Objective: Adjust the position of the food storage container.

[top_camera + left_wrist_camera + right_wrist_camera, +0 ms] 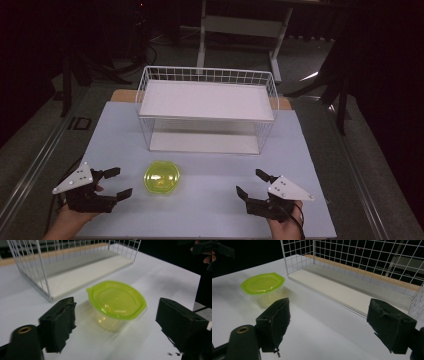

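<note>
- One small tub (162,178) with a lime-green lid sits on the white table (210,210), near the front edge, left of centre. Lid on; contents hard to make out through the cloudy plastic. In the left gripper view its near side is blurred.
- Left gripper (116,183) lies just left of the tub, apart from it, jaws spread wide and holding nothing. In the left gripper view the tub (116,303) sits ahead of the gap between the two jaws, touching neither.
- Right gripper (250,182) is well apart from the tub on the right, jaws likewise wide open and empty. In the right gripper view the tub (263,288) stands off to the upper left, beyond the left jaw.
- Hands are cut off at the bottom edge of the high view.
- White wire basket (145,90) stands behind the tub, across the middle of the table, with a white shelf board on top and another at its base.
- Beyond the table, the room is dark; a pale desk frame (202,30) shows dimly at the back.
</note>
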`<state>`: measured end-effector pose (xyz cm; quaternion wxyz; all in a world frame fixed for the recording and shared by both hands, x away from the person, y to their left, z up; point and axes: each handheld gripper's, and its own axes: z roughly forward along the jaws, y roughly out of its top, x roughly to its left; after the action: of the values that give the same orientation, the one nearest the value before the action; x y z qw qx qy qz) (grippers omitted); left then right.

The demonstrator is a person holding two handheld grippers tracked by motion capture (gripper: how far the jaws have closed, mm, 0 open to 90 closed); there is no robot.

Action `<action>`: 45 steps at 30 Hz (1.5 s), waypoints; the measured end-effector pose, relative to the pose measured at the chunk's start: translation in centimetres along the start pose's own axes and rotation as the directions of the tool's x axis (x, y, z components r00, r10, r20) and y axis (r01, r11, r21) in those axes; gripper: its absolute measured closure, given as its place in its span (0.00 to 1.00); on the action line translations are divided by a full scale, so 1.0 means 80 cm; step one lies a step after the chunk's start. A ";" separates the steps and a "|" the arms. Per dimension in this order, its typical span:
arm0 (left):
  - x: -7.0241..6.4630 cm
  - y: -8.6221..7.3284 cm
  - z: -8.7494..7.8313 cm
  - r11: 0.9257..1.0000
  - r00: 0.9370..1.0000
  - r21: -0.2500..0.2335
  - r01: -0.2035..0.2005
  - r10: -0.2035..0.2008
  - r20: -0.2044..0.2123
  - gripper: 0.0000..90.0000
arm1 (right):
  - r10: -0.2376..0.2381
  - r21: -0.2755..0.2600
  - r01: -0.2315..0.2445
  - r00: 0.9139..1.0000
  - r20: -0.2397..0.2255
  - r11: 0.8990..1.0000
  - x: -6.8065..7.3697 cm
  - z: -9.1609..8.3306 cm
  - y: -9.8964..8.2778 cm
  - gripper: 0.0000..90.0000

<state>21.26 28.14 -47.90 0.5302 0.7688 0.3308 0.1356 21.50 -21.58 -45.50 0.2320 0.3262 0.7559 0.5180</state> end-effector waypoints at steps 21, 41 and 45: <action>0.011 -0.021 0.076 0.955 1.000 0.297 -0.012 0.018 -0.017 1.00 | 0.016 0.002 -0.016 1.000 -0.027 1.000 0.002 0.002 -0.002 0.21; -0.031 -0.002 0.160 0.937 0.996 0.348 -0.036 0.004 0.091 1.00 | 0.008 0.001 -0.008 1.000 -0.023 1.000 0.001 0.000 -0.002 0.21; -0.036 -0.003 0.166 0.927 0.995 0.370 -0.059 0.026 0.094 1.00 | 0.008 0.001 -0.008 1.000 -0.022 1.000 0.001 -0.001 -0.002 0.21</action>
<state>26.43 16.67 -52.99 0.3857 0.8676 0.3100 0.0480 21.40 -21.63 -45.66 0.2213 0.3234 0.7575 0.5221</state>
